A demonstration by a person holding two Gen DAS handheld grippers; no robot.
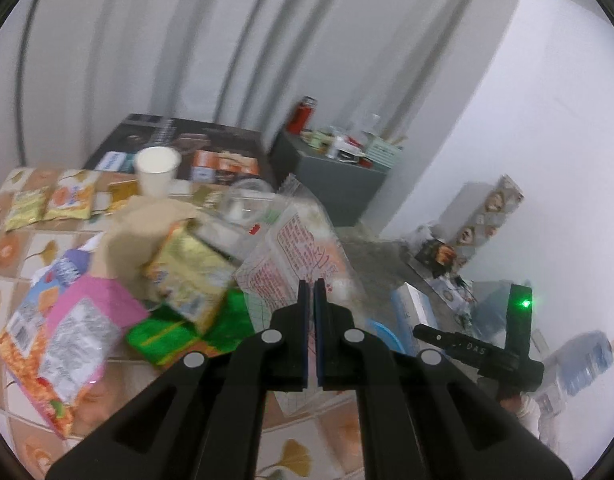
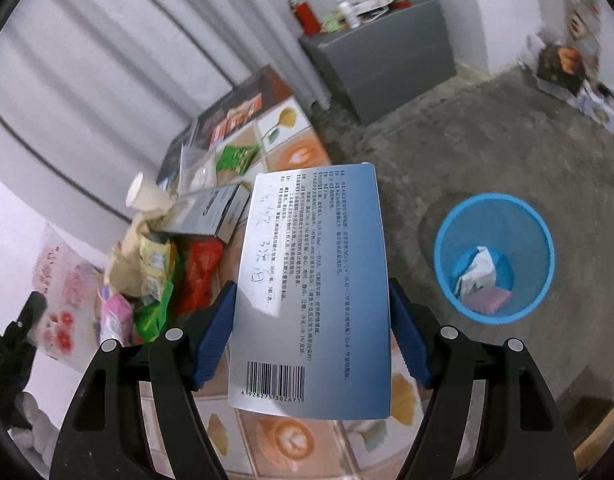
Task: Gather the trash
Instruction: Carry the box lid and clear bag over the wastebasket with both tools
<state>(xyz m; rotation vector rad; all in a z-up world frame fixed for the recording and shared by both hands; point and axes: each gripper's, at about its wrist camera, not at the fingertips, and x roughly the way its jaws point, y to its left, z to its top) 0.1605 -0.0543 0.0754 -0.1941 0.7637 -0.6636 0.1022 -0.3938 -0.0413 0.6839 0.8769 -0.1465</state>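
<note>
Lived-in home room: curtains (image 1: pixel 187 40), tile-patterned table (image 2: pixel 299 152), grey cabinet (image 2: pixel 387 64), concrete floor (image 2: pixel 487 140).

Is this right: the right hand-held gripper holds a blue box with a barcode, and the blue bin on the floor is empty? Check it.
Not quite. The right hand-held gripper does hold the blue box with a barcode, but the blue bin on the floor is not empty: the right wrist view shows white and pink wrappers lying in its bottom.

Table (image 1: pixel 11 248) w/ tile-pattern cloth, heaped with wrappers: pink packet (image 1: pixel 79 320), green wrapper (image 1: pixel 175 332), gold packet (image 1: pixel 191 268), white paper cup (image 1: pixel 155 168), two yellow snack packs (image 1: pixel 51 204). Concrete floor (image 2: pixel 447 152) carries blue bin (image 2: pixel 493 256), grey cabinet (image 2: pixel 383 60).
</note>
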